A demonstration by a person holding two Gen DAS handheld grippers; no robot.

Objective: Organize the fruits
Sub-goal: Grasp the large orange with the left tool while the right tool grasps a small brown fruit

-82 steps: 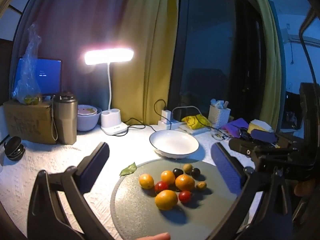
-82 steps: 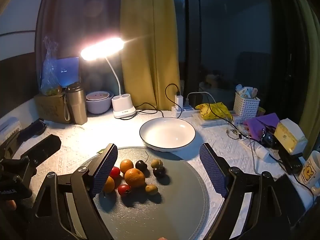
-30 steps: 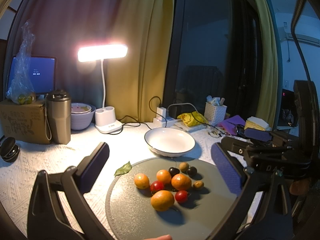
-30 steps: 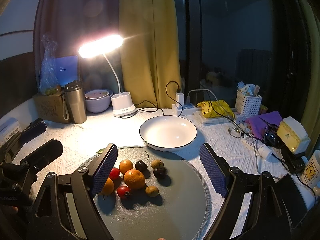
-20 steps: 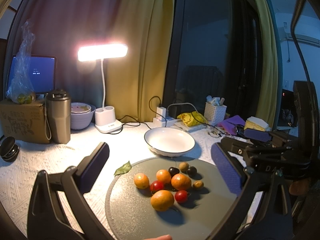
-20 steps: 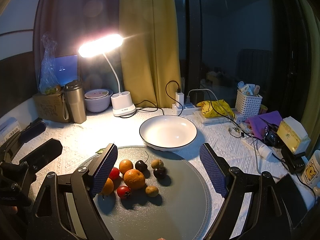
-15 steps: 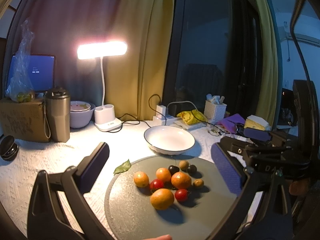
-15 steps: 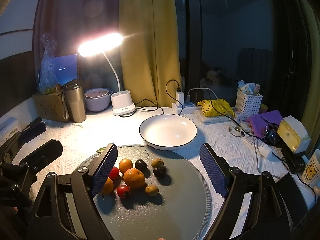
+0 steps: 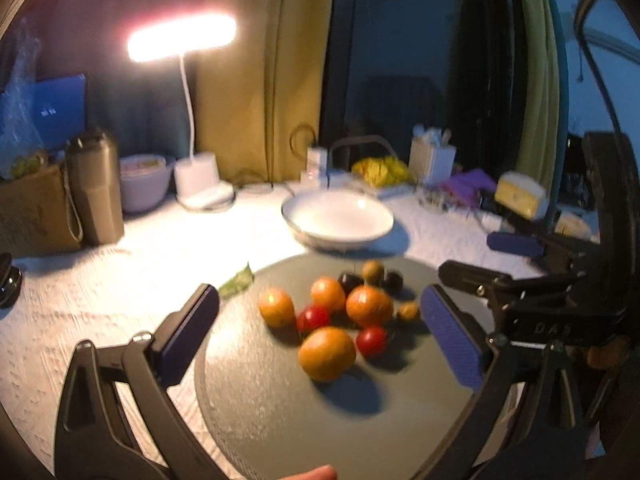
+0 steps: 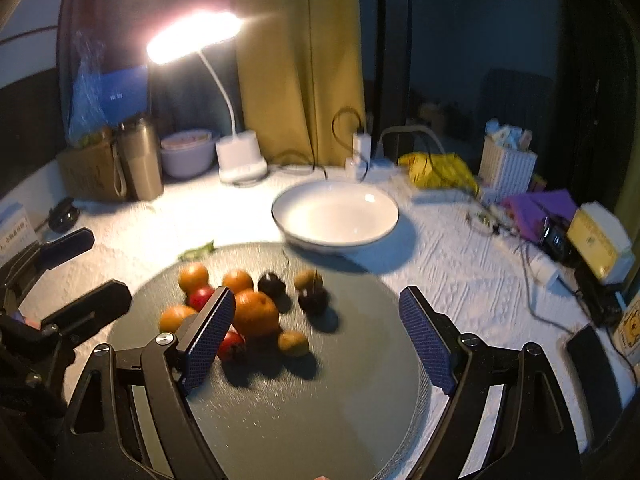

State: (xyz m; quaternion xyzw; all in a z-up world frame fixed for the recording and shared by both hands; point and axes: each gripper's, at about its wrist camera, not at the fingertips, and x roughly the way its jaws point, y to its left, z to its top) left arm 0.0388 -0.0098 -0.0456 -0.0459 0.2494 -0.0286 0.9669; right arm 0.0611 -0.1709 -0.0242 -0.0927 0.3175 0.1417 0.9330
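A: Grey round mat point(image 10: 320, 420) nearest, both claws wide open over it, left claw point(image 9: 320, 336), right claw point(image 10: 316, 340), gripping nothing.

B: Fruit pile point(image 9: 336, 312) mid-mat. Oranges point(image 10: 256, 314) firm, round, no real long axis. Probably best pinched across the middle. Tomatoes point(image 9: 372, 340) squishy, so gently.

A: White bowl point(image 10: 336, 216) just beyond, upright, empty.

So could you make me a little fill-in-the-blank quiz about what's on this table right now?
1. The fruits sit on a round grey board, and the white bowl behind it holds ____.
2. The two small red fruits number ____.
3. Both claws, left claw and right claw, have jaws standing ____.
4. A green ____ lies at the board's far left edge.

Missing words: nothing; two; open; leaf
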